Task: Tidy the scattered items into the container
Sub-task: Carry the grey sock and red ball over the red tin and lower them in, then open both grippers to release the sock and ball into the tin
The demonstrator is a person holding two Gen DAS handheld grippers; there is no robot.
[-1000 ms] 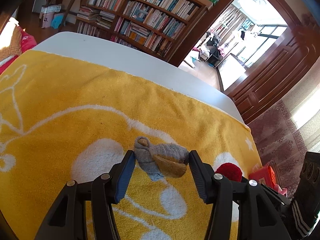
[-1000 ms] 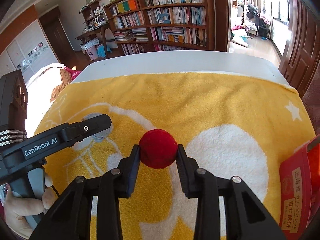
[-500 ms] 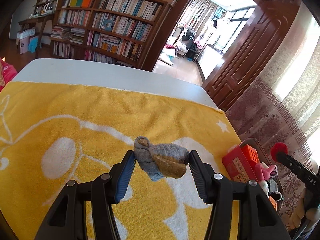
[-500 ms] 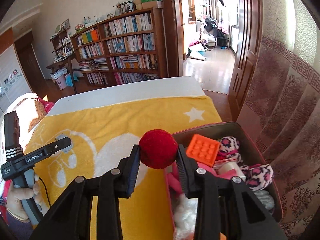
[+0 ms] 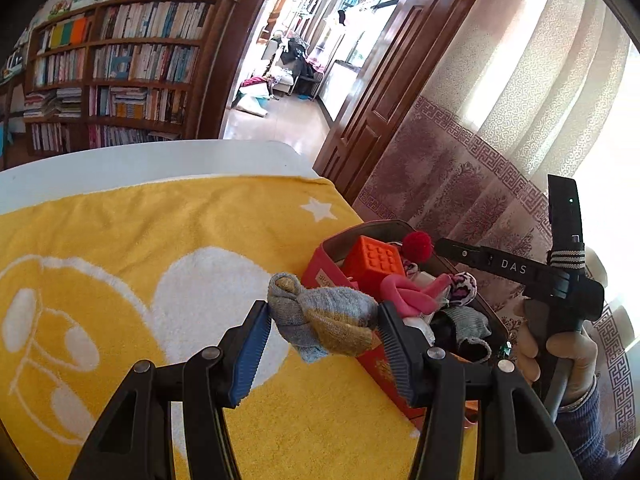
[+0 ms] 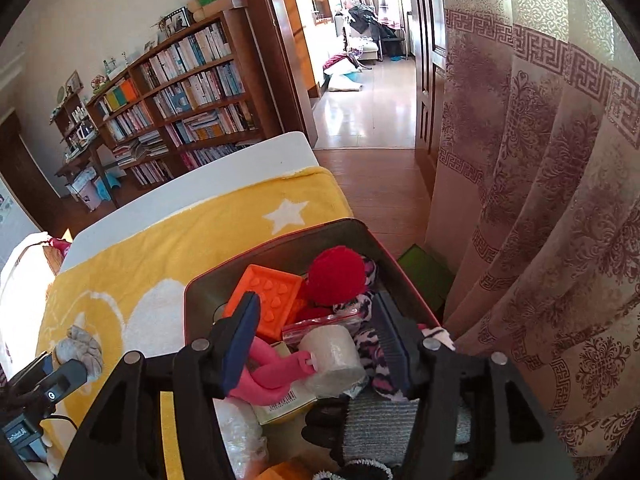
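Where yellow towel (image 5: pixel 120 240) covers table, bookshelf (image 5: pixel 120 68) behind.

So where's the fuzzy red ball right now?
The fuzzy red ball lies in the red box, at its far end beside the orange block, just beyond the open right gripper.

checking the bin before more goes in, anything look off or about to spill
Nothing is spilled. The bin is heaped: the red pompom sits on top near the far wall. The rolled sock is outside it, in the left claw. The right claw is open.
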